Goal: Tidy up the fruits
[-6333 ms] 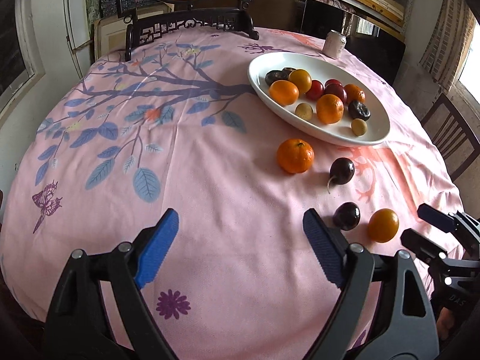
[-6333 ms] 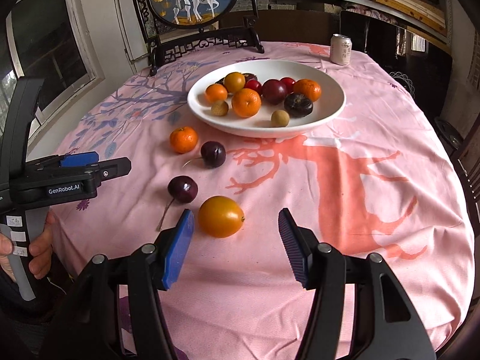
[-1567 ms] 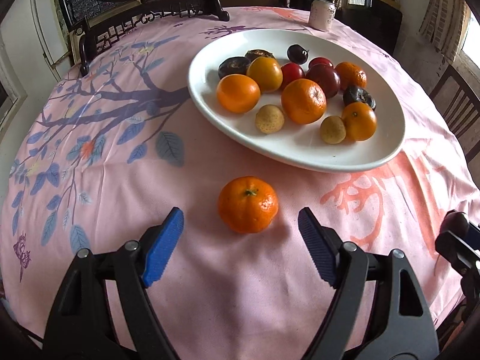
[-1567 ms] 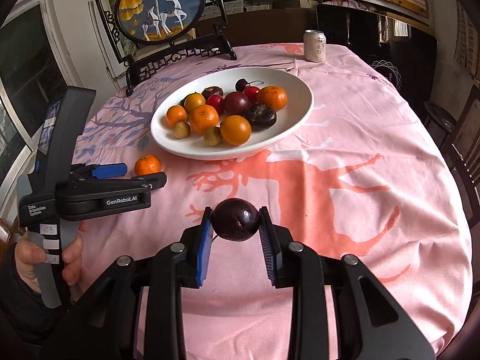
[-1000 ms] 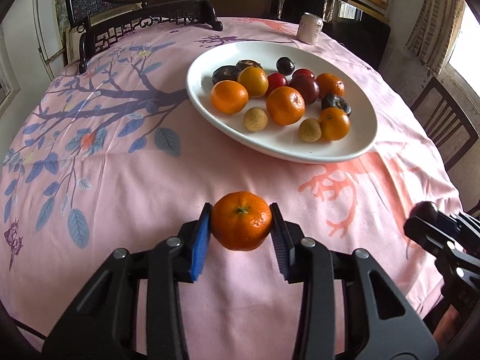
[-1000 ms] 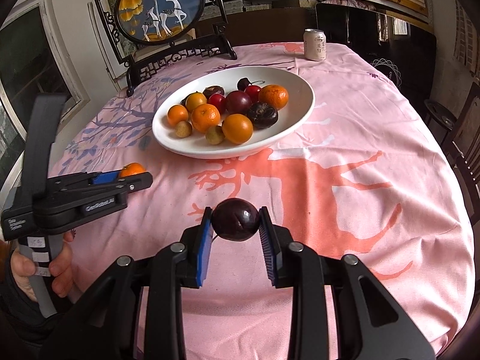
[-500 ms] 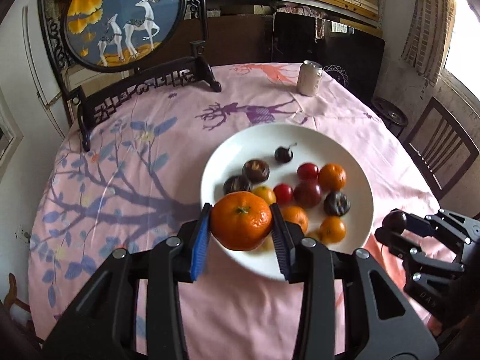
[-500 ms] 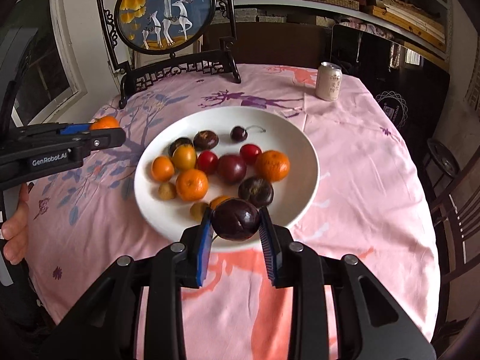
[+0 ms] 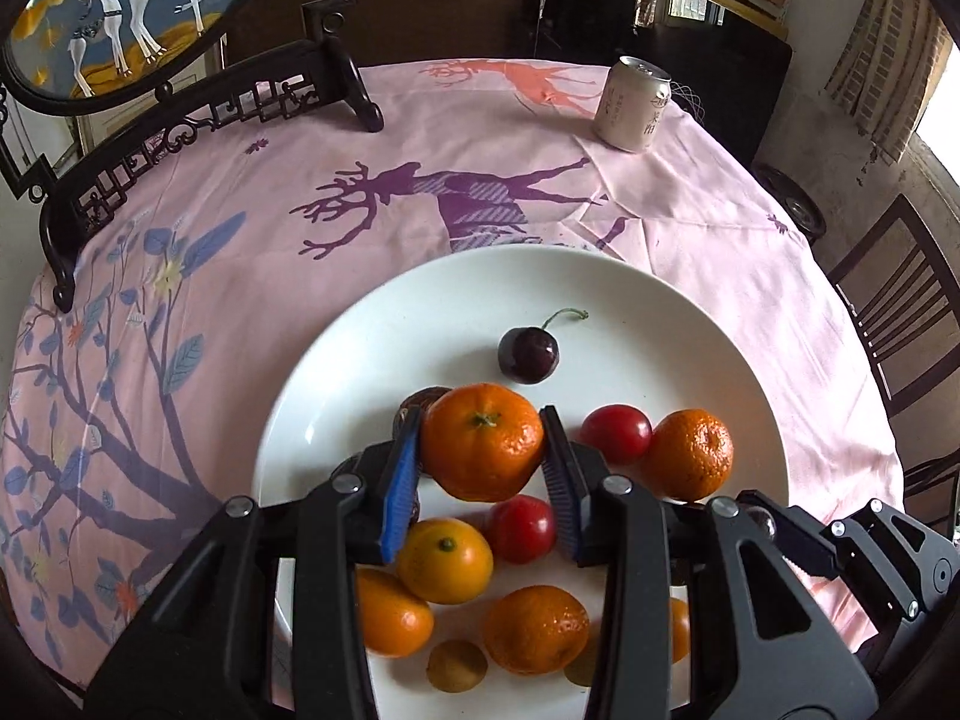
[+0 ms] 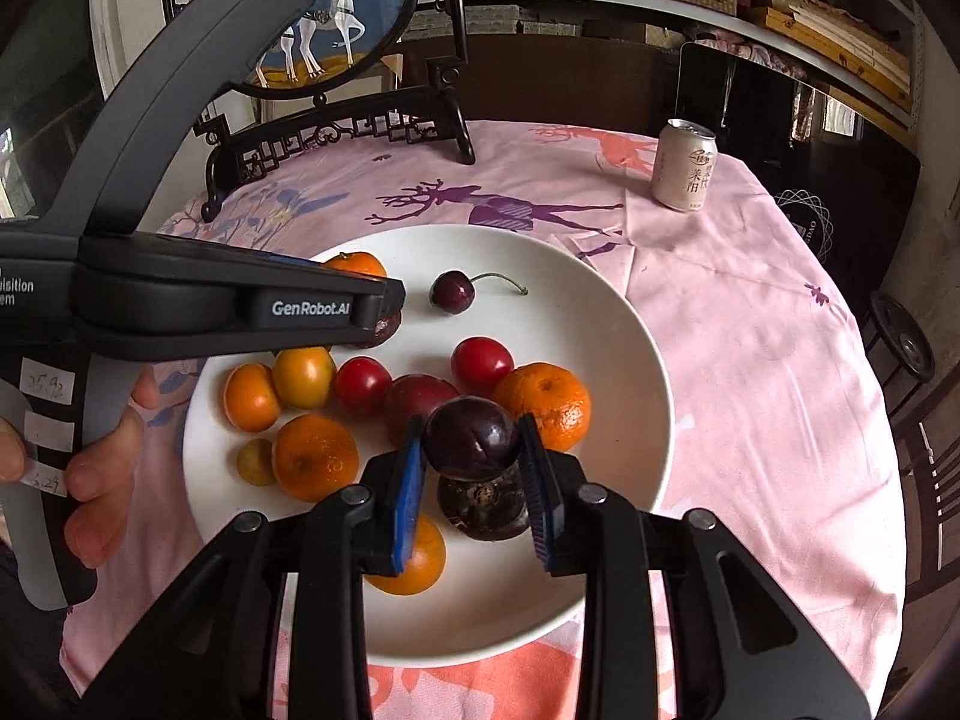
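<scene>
My left gripper (image 9: 480, 474) is shut on an orange tangerine (image 9: 483, 440) and holds it over the white plate (image 9: 690, 324), above the fruit there. My right gripper (image 10: 473, 483) is shut on a dark plum (image 10: 472, 437) and holds it over the same plate (image 10: 618, 324), above a dark fruit (image 10: 483, 509). The plate holds several tangerines, red tomatoes (image 10: 482, 363) and a stemmed cherry (image 9: 528, 354), also in the right wrist view (image 10: 452, 292). The left gripper's body (image 10: 198, 306) crosses the plate's left side in the right wrist view.
The round table has a pink printed cloth (image 9: 252, 252). A drink can (image 9: 633, 103) stands at the far right, also in the right wrist view (image 10: 685, 164). A dark carved stand with a round deer picture (image 9: 180, 102) is at the back left. Chairs (image 9: 900, 312) stand to the right.
Both grippers moved forward and down over the plate, each still holding its fruit. The fruit on the plate looks much closer now.
</scene>
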`<state>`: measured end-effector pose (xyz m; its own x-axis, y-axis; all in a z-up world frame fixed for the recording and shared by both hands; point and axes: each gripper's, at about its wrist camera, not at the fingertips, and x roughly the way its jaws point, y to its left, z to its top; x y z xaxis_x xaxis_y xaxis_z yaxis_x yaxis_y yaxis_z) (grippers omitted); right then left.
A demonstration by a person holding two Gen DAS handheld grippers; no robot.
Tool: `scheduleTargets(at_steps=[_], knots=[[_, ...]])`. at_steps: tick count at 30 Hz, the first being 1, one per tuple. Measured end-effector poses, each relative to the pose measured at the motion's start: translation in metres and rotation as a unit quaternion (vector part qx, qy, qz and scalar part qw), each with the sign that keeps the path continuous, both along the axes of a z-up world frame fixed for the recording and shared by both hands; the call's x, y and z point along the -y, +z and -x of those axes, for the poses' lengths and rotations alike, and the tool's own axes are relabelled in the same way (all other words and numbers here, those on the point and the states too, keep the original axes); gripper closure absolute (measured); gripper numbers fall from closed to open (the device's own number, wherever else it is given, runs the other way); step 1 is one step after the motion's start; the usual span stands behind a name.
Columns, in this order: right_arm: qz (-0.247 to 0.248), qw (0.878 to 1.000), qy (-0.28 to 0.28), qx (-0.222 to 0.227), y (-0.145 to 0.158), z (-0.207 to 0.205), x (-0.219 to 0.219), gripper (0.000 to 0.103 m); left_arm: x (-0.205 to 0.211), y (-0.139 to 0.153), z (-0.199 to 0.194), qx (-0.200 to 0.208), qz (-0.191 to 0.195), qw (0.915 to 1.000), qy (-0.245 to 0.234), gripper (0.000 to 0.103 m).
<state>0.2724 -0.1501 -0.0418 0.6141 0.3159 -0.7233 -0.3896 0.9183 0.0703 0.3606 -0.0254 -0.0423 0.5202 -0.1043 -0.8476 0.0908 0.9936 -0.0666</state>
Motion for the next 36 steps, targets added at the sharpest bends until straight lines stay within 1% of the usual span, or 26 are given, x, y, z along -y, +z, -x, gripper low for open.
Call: scheduleTargets(at_steps=[3,4,5,6,7,8,9,11,12,13,14,16,19,22,25,28,32,36], knots=[[-0.001,1.0,0.001,0.005,-0.001,-0.001,-0.002,0.073,0.002,-0.001,-0.003,-0.001,0.001,1.0,-0.001,0.063],[0.001,1.0,-0.001,0.011,0.0,-0.001,-0.002,0.07,0.002,0.0,-0.002,0.0,0.002,1.0,-0.001,0.061],[0.004,1.0,-0.005,0.017,0.001,0.0,-0.002,0.063,0.001,0.002,0.0,0.004,0.001,1.0,0.0,0.045],[0.007,1.0,-0.009,0.023,0.002,0.001,-0.001,0.037,-0.001,0.006,0.004,0.012,-0.001,0.9999,0.002,0.035],[0.009,0.999,-0.015,0.033,0.005,0.004,0.001,0.023,-0.003,0.011,0.009,0.023,-0.005,0.9997,0.005,0.026],[0.01,0.999,-0.022,0.043,0.01,0.009,0.004,0.018,-0.006,0.017,0.015,0.033,-0.01,0.9994,0.008,0.024],[0.008,0.998,-0.024,0.049,0.014,0.014,0.006,0.01,-0.01,0.022,0.022,0.04,-0.01,0.9991,0.008,0.023],[0.005,0.998,-0.03,0.055,0.024,0.029,0.012,0.009,-0.017,0.03,0.042,0.052,-0.012,0.9985,0.011,0.011],[0.002,0.998,-0.033,0.054,0.028,0.037,0.016,0.007,-0.02,0.034,0.056,0.062,-0.012,0.9979,0.01,0.01],[0.0,0.998,-0.038,0.051,0.03,0.046,0.02,0.003,-0.023,0.037,0.071,0.07,-0.014,0.9974,0.008,0.008],[-0.002,0.998,-0.045,0.048,0.031,0.057,0.024,0.001,-0.026,0.038,0.086,0.076,-0.019,0.9968,0.011,0.005],[0.003,0.997,-0.064,0.042,0.03,0.078,0.03,0.001,-0.031,0.039,0.121,0.089,-0.03,0.9954,0.018,0.003],[0.022,0.995,-0.092,0.042,0.023,0.105,0.032,0.001,-0.035,0.037,0.169,0.104,-0.037,0.9937,0.017,0.003],[0.027,0.993,-0.107,0.03,0.016,0.12,0.032,0.001,-0.041,0.033,0.203,0.108,-0.029,0.9934,0.025,0.003],[0.018,0.994,-0.105,0.018,0.014,0.131,0.03,0.001,-0.047,0.03,0.223,0.105,-0.013,0.9938,0.034,0.003],[0.018,0.995,-0.1,0.019,0.015,0.14,0.024,0.001,-0.049,0.029,0.235,0.107,-0.015,0.9933,0.04,0.003],[0.021,0.995,-0.096,0.022,0.018,0.147,0.018,0.001,-0.05,0.028,0.242,0.1,-0.006,0.9942,0.037,0.003],[0.023,0.995,-0.095,0.023,0.02,0.15,0.016,0.001,-0.05,0.03,0.245,0.103,-0.007,0.9939,0.038,0.003]])
